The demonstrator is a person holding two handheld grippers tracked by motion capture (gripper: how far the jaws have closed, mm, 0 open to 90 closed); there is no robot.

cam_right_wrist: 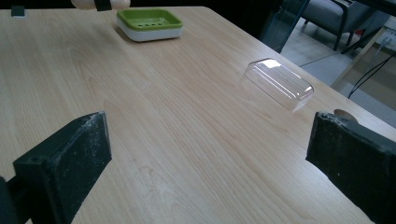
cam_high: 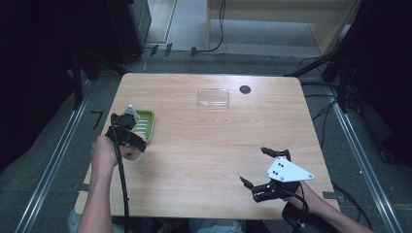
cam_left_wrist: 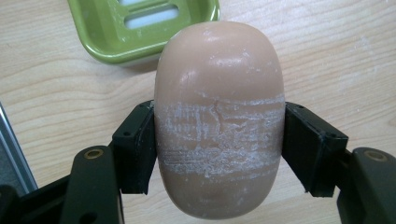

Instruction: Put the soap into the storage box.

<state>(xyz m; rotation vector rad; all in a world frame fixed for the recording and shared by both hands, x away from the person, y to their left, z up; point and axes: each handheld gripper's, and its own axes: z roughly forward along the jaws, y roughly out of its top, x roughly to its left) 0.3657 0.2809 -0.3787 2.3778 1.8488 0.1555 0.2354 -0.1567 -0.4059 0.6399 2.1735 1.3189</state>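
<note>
Nearest the left gripper view's lens, one smooth tan oval bar of soap (cam_left_wrist: 219, 121) sits pinched between the two black jaws of the left gripper (cam_left_wrist: 219, 144), its middle scuffed with a whitish, flaky band; no stamp or lettering can be read on it. Just beyond the bar lies a single green slotted plastic soap dish (cam_left_wrist: 140, 28) on a white base, resting on the pale wooden table (cam_left_wrist: 336, 60). From the high view, the person's left hand (cam_high: 104, 154) holds that gripper at the table's left side, the soap's tan end (cam_high: 132, 154) just showing beside the dish's near end. Farther right, toward the far edge, one clear plastic lid (cam_high: 213, 97) lies on the wood, well apart from the dish, with a small dark round disc (cam_high: 245, 89) just beside it — too small to identify. At the near right, the right gripper (cam_high: 254, 166) hovers with jaws spread wide, gripping nothing, a grey three-cornered plate (cam_high: 288, 171) on top.
</note>
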